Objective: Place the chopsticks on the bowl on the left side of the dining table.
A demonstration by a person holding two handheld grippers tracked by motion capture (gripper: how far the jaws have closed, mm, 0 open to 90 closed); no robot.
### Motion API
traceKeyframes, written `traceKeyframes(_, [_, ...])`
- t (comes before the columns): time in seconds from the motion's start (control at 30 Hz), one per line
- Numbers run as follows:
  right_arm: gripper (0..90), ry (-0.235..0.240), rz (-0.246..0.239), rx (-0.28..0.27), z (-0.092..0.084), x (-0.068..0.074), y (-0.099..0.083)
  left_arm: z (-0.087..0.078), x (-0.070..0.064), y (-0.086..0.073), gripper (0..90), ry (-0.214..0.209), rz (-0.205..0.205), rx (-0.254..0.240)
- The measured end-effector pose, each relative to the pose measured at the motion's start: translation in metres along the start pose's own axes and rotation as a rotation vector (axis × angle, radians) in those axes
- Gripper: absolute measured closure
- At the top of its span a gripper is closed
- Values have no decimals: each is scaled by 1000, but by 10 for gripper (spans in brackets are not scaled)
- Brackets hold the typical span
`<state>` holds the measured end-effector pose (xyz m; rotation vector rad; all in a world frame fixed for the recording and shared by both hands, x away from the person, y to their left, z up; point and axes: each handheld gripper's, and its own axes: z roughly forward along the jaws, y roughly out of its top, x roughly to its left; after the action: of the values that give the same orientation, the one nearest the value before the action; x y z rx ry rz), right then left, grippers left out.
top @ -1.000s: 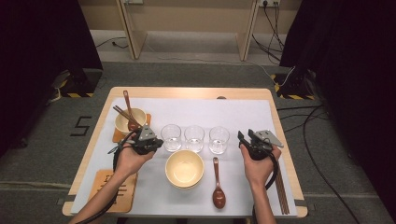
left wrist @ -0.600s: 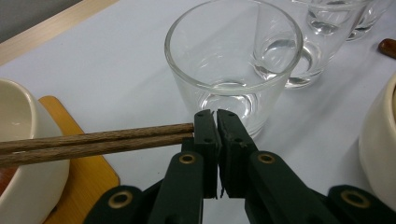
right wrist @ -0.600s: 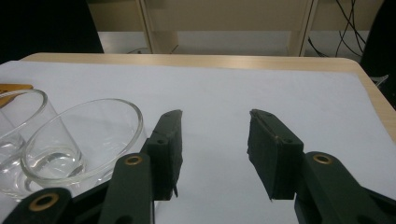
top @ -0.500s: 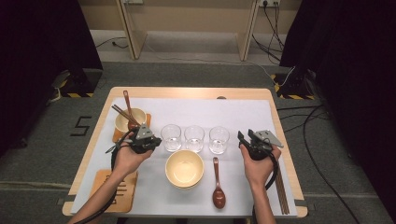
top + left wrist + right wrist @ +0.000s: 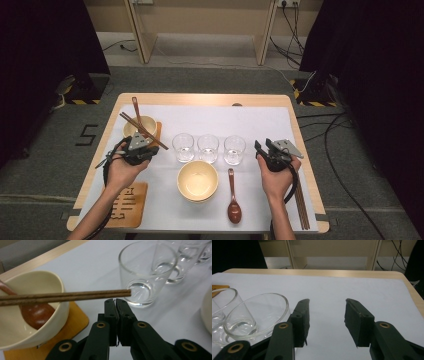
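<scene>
My left gripper (image 5: 150,151) (image 5: 115,301) is shut with nothing between its jaws. Its tips sit just below the near end of a pair of brown chopsticks (image 5: 145,131) (image 5: 65,296). The chopsticks lie across a cream bowl (image 5: 136,126) (image 5: 32,322) that holds a brown spoon (image 5: 36,315) and stands on an orange coaster (image 5: 72,322). Three clear glasses (image 5: 183,147) (image 5: 146,272) stand in a row right of it. My right gripper (image 5: 262,148) (image 5: 327,315) stands open over bare white mat, right of the last glass (image 5: 234,149) (image 5: 253,317).
An empty cream bowl (image 5: 197,180) sits at the front middle, with a brown spoon (image 5: 233,205) beside it. A second pair of chopsticks (image 5: 300,205) lies along the right table edge. A carved wooden coaster (image 5: 127,205) is at the front left.
My left gripper has drawn back to the left, away from the glasses, staying shut. The right gripper has kept still.
</scene>
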<state>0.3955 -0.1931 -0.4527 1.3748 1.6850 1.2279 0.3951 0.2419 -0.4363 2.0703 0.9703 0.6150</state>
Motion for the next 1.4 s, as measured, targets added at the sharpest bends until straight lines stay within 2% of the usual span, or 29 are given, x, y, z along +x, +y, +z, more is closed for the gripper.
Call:
traceKeyframes(0.17, [554,0,-2,0,0,0,0,8,4,-6,874,-3,-17,20])
traceKeyframes(0.57, [554,-2,-2,-3,0,-1,0,20,3,0,888,-6,-34,20])
traceKeyframes(1.4, [555,-3,3,-5,0,-2,0,40,4,16,889,1,-30,11])
